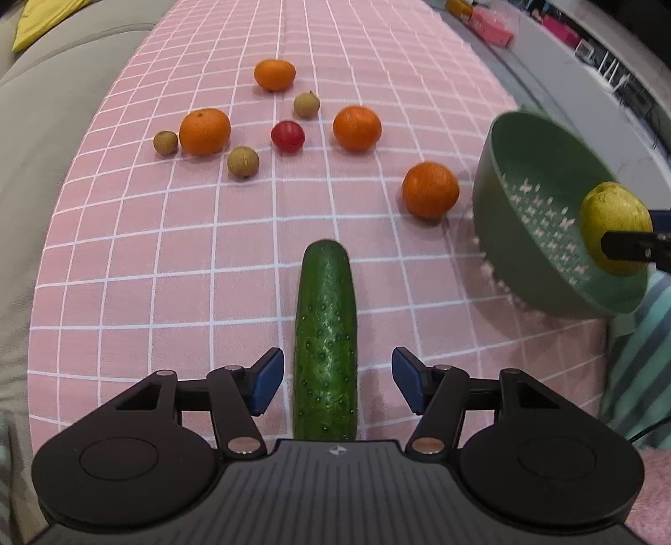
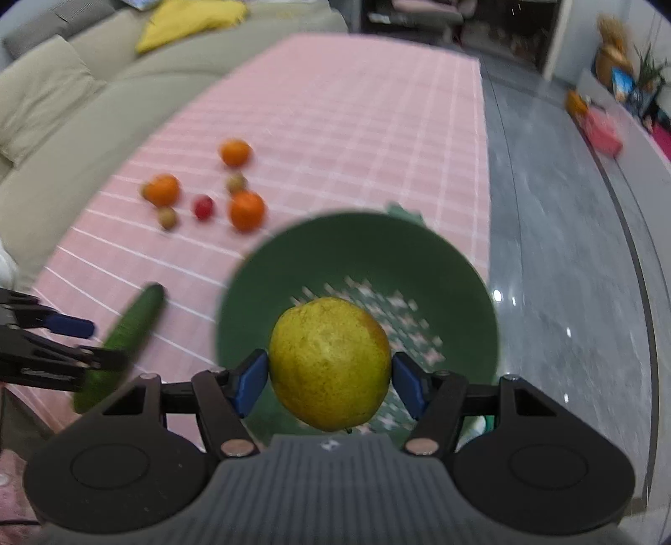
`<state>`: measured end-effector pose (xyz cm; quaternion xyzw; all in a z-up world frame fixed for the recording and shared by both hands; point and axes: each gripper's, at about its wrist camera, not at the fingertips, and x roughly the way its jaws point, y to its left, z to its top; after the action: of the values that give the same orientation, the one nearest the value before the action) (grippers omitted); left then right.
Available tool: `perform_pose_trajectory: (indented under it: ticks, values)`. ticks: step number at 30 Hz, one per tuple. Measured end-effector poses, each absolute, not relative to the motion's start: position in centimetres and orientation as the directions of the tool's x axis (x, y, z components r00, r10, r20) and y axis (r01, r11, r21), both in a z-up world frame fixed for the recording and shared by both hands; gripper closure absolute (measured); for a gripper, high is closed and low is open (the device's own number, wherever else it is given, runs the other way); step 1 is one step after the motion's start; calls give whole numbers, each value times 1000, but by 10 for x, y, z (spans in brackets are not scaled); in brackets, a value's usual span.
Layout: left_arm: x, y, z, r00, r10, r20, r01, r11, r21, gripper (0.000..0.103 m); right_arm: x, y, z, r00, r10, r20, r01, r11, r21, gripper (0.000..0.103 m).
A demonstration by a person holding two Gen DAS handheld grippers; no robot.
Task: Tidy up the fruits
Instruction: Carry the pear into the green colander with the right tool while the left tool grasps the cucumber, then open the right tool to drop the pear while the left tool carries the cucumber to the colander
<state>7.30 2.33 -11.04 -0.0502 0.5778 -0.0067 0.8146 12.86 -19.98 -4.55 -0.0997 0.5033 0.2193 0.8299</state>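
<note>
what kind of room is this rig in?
Most likely a home living room: a beige sofa with a yellow cushion runs beside the table's pink grid tablecloth, with grey polished floor and a potted plant beyond.

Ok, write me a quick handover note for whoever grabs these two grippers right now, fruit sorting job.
Right gripper: shut on the pear, held above the green colander bowl, not yet released.
Left gripper: open, its fingers either side of the cucumber, which lies on the pink checked cloth; not gripped.
Done: nothing is in the bowl yet.
Left on the cloth: four oranges, three small brown fruits, one small red fruit and the cucumber.
Next, probably: drop the pear into the bowl.
</note>
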Motion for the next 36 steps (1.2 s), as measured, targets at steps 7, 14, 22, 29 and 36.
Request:
perform_pose_trajectory:
  ticks: [7,14,22,29,36]
  values:
    - [80,26,-118,291,-49,-955,-76,994,-75,51,157,-199,-87,245,234,-941,-485,870,89,41]
    - [84,29,-124,278,-70,-958,-92,991,-99,60,157,-189,-107,195,203,-960,-499,863,81,41]
    - [81,27,-118,292,-66,-954,-101,990,-100,62,155,-190,-105,199,212,-957,-508,857,84,39]
    - [76,27,-85,377,-139,-916,-124,972,-199,62,143,-207,-79,323,242,-915,-482,874,61,25]
    - [89,10,-33,516,-241,-822,-97,937,-335,62,122,-238,-49,553,223,-803,-330,943,34,25]
